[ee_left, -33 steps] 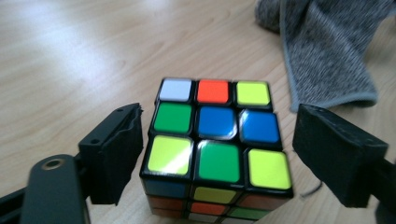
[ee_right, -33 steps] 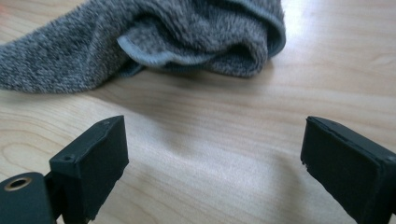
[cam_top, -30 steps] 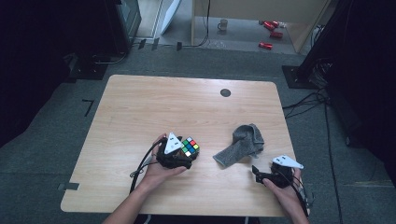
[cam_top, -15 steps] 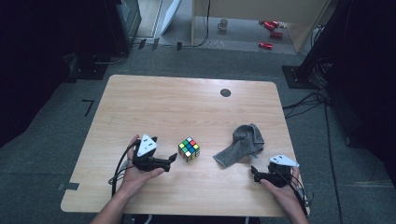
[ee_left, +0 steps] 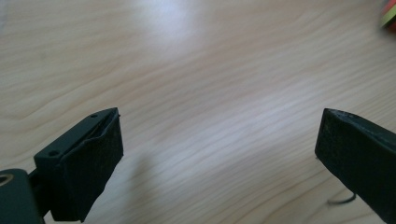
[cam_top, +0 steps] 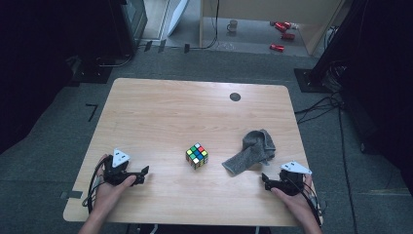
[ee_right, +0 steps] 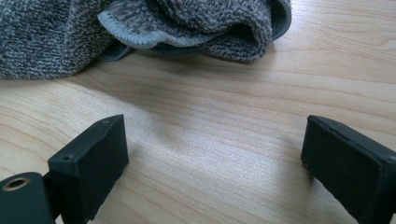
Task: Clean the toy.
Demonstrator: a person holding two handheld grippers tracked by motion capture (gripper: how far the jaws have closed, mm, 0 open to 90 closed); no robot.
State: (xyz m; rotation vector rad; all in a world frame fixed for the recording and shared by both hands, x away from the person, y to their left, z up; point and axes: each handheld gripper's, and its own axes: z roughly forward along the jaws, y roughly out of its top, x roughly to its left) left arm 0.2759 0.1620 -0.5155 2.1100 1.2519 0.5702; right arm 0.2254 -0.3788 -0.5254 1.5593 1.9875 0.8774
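Left gripper (cam_top: 142,171): it is held in the left hand (cam_top: 109,187) near the front left corner of the table (cam_top: 160,107). Its jaws are spread wide, and nothing is held between them. Bare wood is seen between the jaws in the left gripper view.

Right gripper (cam_top: 265,178): it is held in the right hand (cam_top: 297,202) near the front right corner of the table. Its jaws are also spread wide, and nothing is gripped. Bare wood is seen between them in the right gripper view too.

Puzzle cube (cam_top: 197,155): it is set on the table, near the front and about in the middle, between the two grippers. It is well apart from the left gripper and is touched by nothing. A small blurry bit of its colours is seen at the top right edge of the left gripper view (ee_left: 388,14).

Grey cloth (cam_top: 252,151): it is lying crumpled on the table, to the right of the cube. It is near the right gripper but is not touched by it. In the right gripper view the cloth (ee_right: 140,23) is seen just past the jaws, with its folded edge turned up.

Dark round spot (cam_top: 235,96): it is seen on the table top, near the far edge.

Grey three-cornered plates: one is seen on top of each gripper.
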